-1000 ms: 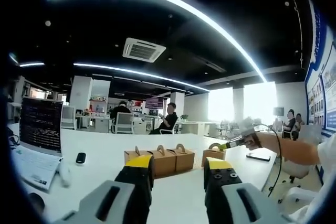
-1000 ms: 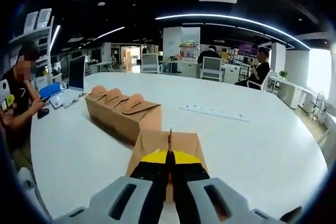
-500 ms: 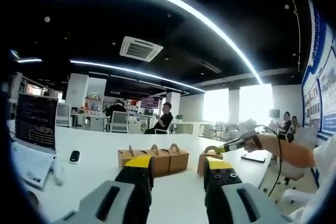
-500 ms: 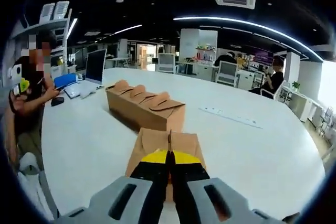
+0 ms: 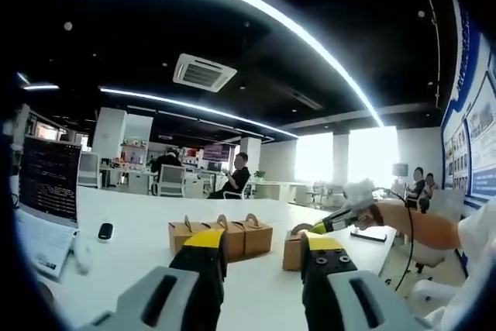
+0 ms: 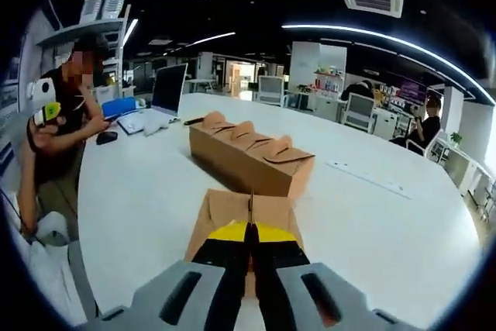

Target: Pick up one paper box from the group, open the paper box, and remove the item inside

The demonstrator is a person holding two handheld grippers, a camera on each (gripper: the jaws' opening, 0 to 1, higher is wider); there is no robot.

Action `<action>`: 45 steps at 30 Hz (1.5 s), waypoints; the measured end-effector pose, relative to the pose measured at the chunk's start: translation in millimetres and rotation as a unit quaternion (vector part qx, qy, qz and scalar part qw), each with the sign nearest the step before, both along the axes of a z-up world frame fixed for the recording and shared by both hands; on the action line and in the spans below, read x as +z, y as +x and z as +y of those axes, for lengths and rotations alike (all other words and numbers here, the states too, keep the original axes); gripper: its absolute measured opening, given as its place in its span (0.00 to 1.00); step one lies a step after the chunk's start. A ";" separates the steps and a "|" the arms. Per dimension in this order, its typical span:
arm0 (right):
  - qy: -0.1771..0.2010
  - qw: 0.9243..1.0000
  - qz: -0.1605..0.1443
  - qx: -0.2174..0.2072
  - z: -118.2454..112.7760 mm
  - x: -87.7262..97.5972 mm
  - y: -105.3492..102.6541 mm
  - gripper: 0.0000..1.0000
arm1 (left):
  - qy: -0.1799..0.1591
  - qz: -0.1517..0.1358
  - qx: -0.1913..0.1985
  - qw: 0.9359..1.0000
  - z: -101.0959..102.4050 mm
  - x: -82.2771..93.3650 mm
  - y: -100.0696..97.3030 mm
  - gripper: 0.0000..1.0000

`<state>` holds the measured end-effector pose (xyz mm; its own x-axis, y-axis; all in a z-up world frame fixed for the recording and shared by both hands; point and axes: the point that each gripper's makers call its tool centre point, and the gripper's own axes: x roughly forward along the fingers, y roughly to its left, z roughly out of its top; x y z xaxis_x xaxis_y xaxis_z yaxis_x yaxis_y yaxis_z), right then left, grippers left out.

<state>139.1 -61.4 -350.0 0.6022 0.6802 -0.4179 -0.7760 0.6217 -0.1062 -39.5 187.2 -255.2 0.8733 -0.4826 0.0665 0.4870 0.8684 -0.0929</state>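
My right gripper (image 6: 249, 232) is shut on the thin upright handle of a brown paper box (image 6: 232, 208), which lies just under and ahead of its yellow tips. A row of three joined brown boxes (image 6: 249, 158) stands beyond it on the white table (image 6: 139, 199). From the left gripper view, the same held box (image 5: 292, 251) sits to the right of the row (image 5: 242, 236), with the right gripper (image 5: 319, 227) reaching in from the right. My left gripper (image 5: 265, 243) hangs open in front of the boxes, nothing between its jaws.
An open laptop (image 5: 45, 190) and a dark mouse (image 5: 105, 231) lie at the table's left. A person (image 6: 66, 114) stands by the table edge near another laptop (image 6: 164, 94). A white power strip (image 6: 364, 177) lies far right. Office desks and seated people fill the background.
The right gripper view has swung left, so the row of boxes now sits straight ahead and the person is closer in. The box stays in the right jaws. The left gripper stays open.
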 end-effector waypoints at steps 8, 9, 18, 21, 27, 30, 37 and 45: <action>-0.009 0.999 -0.005 0.038 21.1 -1.9 -14.7 0.03 | -0.002 0.001 -0.001 1.000 0.0 0.2 0.4 0.39; -0.009 0.999 -0.005 0.041 23.2 -1.9 -16.3 0.03 | -0.002 0.001 -0.002 1.000 0.1 0.3 0.5 0.39; -0.023 0.996 -0.015 0.084 41.2 -2.0 -27.5 0.03 | -0.003 0.001 -0.001 1.000 0.9 0.2 0.3 0.39; -0.025 0.995 -0.014 0.099 47.9 -3.5 -30.8 0.03 | -0.003 0.001 -0.001 1.000 1.5 0.2 0.5 0.39; -0.030 0.991 -0.019 0.130 58.8 -4.0 -38.9 0.03 | -0.004 0.001 0.000 1.000 2.1 0.5 0.2 0.39; -0.031 0.988 -0.020 0.150 64.4 -4.2 -43.5 0.03 | -0.004 0.001 0.000 1.000 2.4 0.5 0.5 0.39; -0.042 0.981 -0.033 0.187 75.8 -5.4 -56.9 0.03 | -0.004 0.001 -0.001 1.000 2.2 0.0 0.9 0.39; -0.038 0.973 -0.041 0.222 83.6 -4.7 -63.5 0.03 | -0.004 0.003 -0.003 1.000 0.1 -1.2 1.6 0.39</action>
